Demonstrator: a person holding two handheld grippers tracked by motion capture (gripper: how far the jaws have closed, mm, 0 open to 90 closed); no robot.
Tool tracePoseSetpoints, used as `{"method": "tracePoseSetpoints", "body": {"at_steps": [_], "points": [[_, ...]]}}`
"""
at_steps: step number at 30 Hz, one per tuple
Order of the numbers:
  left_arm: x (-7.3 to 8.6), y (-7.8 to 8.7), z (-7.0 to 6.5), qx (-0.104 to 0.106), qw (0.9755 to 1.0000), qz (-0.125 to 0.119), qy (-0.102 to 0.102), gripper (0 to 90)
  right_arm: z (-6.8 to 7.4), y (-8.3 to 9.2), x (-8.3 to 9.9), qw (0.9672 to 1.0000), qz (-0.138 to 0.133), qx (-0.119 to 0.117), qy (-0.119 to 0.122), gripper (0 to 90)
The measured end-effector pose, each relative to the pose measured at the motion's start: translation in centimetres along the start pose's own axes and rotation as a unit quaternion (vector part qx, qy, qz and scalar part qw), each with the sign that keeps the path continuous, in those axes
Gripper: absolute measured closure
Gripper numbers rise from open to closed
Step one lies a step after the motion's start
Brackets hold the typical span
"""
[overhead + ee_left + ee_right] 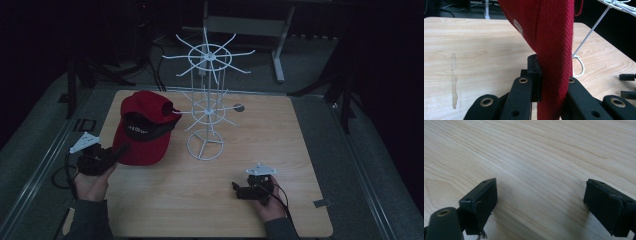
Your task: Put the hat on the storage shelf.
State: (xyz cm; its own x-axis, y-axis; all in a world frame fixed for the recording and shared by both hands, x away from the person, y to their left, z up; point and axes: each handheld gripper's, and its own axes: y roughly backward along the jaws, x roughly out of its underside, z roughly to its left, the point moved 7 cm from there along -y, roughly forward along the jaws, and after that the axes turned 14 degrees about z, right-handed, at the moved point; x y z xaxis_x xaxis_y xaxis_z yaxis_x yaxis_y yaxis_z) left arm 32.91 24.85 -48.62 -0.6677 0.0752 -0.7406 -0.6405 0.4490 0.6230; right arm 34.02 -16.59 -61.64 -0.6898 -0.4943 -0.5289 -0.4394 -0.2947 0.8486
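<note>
A red cap [142, 127] hangs tilted over the left part of the wooden table [280, 150], its crown against an arm of the white wire rack [207, 107]. My left gripper [120, 150] is shut on the cap's brim [554, 62], which stands on edge between the black jaws in the left gripper view. My right gripper [235, 189] rests low near the table's front right, pointing left. Its jaws stand wide apart in the right gripper view, and its fingertips [480, 200] have only bare wood between them.
The wire rack's round base [205, 146] stands at the table's middle, with two tiers of spokes above it. A small grey disc [239, 107] lies behind the rack. Dark frames and stands ring the table.
</note>
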Motion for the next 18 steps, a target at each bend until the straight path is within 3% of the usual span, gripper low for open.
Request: {"method": "tracePoseSetpoints", "body": {"at_steps": [18], "points": [[-1.5, 0.8, 0.4, -0.003, 0.9998, -0.019, -0.004, 85.4, 0.0, 0.0, 0.0, 1.0, 0.0, 0.0, 0.0, 11.7]]}}
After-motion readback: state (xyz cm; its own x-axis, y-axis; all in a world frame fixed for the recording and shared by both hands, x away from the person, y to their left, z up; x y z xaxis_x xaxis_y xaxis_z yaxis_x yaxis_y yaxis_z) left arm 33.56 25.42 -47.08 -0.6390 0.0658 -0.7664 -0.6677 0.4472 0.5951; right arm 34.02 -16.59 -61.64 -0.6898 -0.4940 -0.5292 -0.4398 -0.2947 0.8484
